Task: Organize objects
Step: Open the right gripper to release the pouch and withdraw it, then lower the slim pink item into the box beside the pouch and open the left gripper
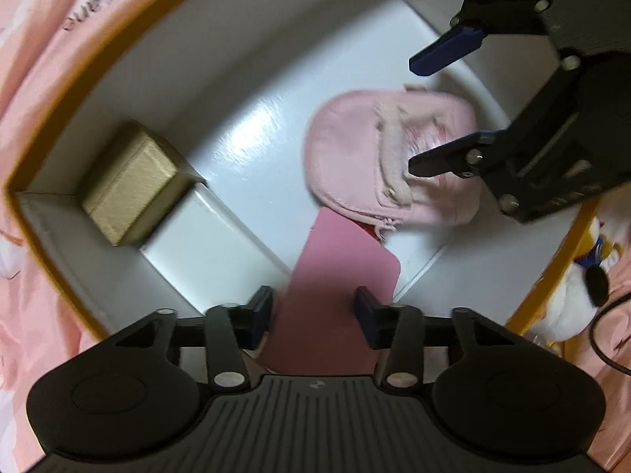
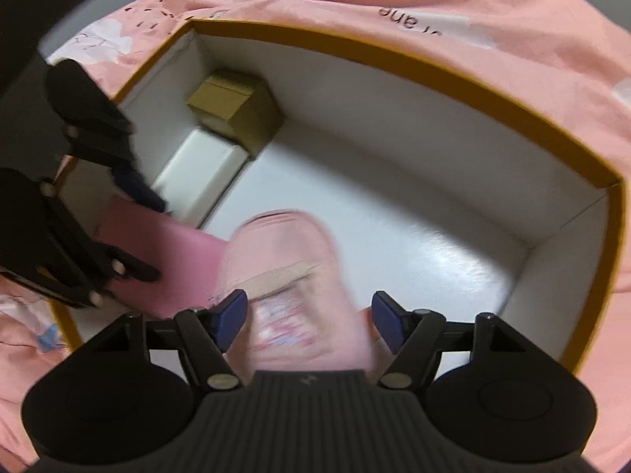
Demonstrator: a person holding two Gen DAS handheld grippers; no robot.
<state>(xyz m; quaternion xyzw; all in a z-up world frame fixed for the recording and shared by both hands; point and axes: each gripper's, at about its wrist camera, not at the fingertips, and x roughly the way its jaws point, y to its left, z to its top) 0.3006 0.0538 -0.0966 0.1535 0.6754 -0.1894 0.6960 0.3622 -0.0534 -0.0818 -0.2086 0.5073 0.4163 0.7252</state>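
Note:
An orange-rimmed box (image 1: 244,126) (image 2: 394,98) with a white inside lies on pink bedding. My left gripper (image 1: 312,307) (image 2: 150,236) points down into it, shut on a flat pink wallet (image 1: 335,260) (image 2: 169,244) by its side edges. A soft pink pouch (image 1: 355,153) (image 2: 284,244) lies on the box floor, overlapping the wallet's far end. My right gripper (image 2: 310,315) (image 1: 416,115) hovers over the pouch. It is open, and its blue pads stand on either side of the pouch without pressing it.
A small gold box (image 1: 126,181) (image 2: 232,110) sits in one corner with a white box (image 1: 209,244) (image 2: 197,169) beside it. Pink printed bedding (image 2: 434,8) surrounds the big box. A plush toy (image 1: 579,287) and a black cable (image 1: 603,339) lie outside its rim.

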